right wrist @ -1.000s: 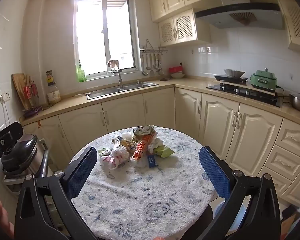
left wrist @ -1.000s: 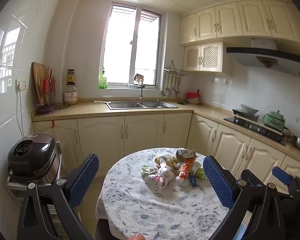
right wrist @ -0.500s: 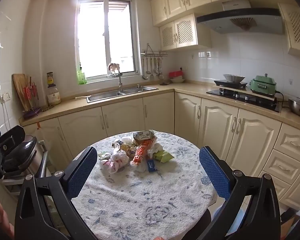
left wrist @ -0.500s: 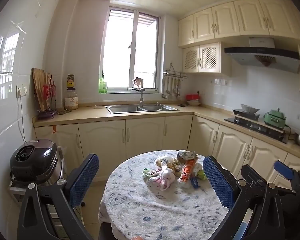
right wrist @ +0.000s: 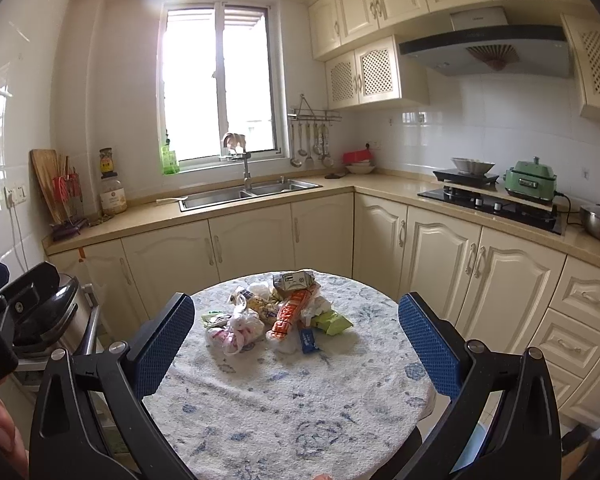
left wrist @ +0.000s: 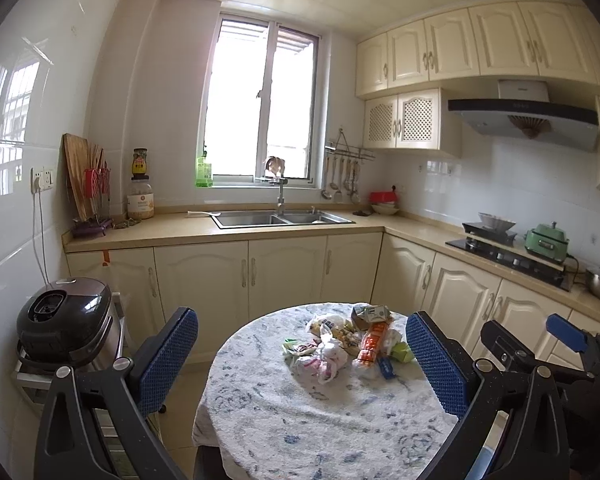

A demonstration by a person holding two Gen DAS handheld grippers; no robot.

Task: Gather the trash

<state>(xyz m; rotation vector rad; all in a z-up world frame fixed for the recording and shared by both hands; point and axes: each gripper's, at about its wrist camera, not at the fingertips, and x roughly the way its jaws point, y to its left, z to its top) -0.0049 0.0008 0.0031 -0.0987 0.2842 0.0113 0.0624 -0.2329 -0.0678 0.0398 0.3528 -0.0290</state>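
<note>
A heap of trash (left wrist: pixel 350 346) lies on the far half of a round table (left wrist: pixel 284 432) with a blue-flowered white cloth: a knotted white plastic bag (left wrist: pixel 320 362), an orange wrapper (left wrist: pixel 374 342), a green packet (left wrist: pixel 402 352), a small carton (left wrist: pixel 370 314). The heap also shows in the right wrist view (right wrist: pixel 276 314). My left gripper (left wrist: pixel 302 354) is open and empty, held above the table's near side. My right gripper (right wrist: pixel 296 340) is open and empty, also short of the heap.
A dark rice cooker (left wrist: pixel 62 320) stands on a metal rack left of the table. Cream cabinets (left wrist: pixel 240 276) run along the back and right walls with a sink (left wrist: pixel 280 218), a hob (right wrist: pixel 488 202) and a green pot (right wrist: pixel 530 176). The right gripper's body (left wrist: pixel 572 344) shows at the left view's right edge.
Both grippers have drawn back and up a little from the table; the heap looks smaller and lower in both views. Both stay open.
</note>
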